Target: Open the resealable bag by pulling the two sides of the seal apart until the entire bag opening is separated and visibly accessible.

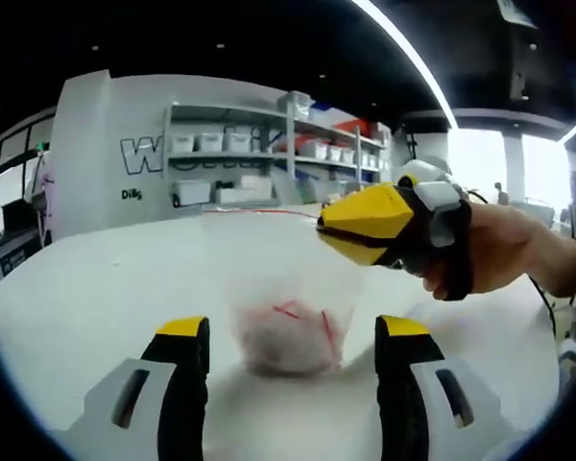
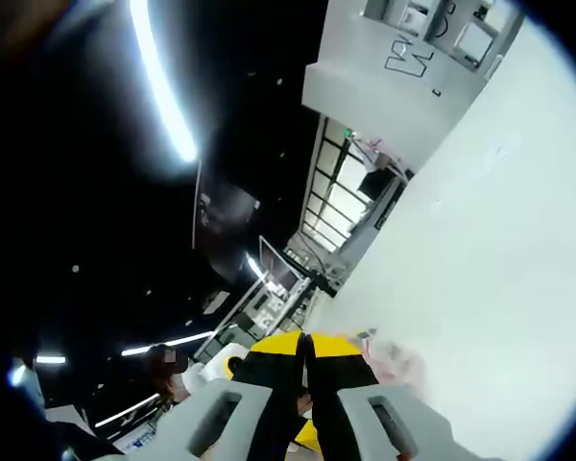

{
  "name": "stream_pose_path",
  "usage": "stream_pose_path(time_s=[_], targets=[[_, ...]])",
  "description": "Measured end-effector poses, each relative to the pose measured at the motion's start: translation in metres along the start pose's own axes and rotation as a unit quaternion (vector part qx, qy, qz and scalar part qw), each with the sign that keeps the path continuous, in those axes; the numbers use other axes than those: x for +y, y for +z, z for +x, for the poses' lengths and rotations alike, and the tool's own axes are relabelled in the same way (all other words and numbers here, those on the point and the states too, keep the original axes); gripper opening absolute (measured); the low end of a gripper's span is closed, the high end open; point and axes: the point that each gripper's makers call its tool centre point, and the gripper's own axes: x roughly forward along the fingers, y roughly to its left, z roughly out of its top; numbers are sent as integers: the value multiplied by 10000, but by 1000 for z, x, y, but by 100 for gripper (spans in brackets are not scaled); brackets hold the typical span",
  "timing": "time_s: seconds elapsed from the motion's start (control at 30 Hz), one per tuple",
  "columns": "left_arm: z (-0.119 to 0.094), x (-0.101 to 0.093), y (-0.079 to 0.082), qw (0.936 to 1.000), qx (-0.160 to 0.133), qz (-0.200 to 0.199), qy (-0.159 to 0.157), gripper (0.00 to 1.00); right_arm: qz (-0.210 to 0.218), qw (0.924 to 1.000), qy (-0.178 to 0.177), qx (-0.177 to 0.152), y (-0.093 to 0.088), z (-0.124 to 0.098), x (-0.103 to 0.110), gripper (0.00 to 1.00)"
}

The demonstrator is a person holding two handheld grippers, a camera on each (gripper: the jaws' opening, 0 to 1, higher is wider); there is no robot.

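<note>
Yellow right tool [image 1: 319,229] pinching bag [image 1: 286,288] seal

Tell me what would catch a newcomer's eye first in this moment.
In the left gripper view, the right gripper, held in a hand, comes in from the right with its yellow jaws closed on the top edge of a clear bag standing on the white table. Pinkish contents with red marks sit at the bag's bottom. The left gripper waits open in front of it.

Bag position on table
Bag [image 1: 286,298] stands on table [image 1: 96,288], ahead between left tongs [image 1: 293,336]; shelves [image 1: 269,144] behind.
</note>
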Motion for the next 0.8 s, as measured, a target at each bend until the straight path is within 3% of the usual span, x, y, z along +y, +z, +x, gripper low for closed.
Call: stream_pose_path(time_s=[0.8], targets=[[9,2,-7,10000,-3,74,-35,53,22,10000,-10,-8,1,-1,-2,0]])
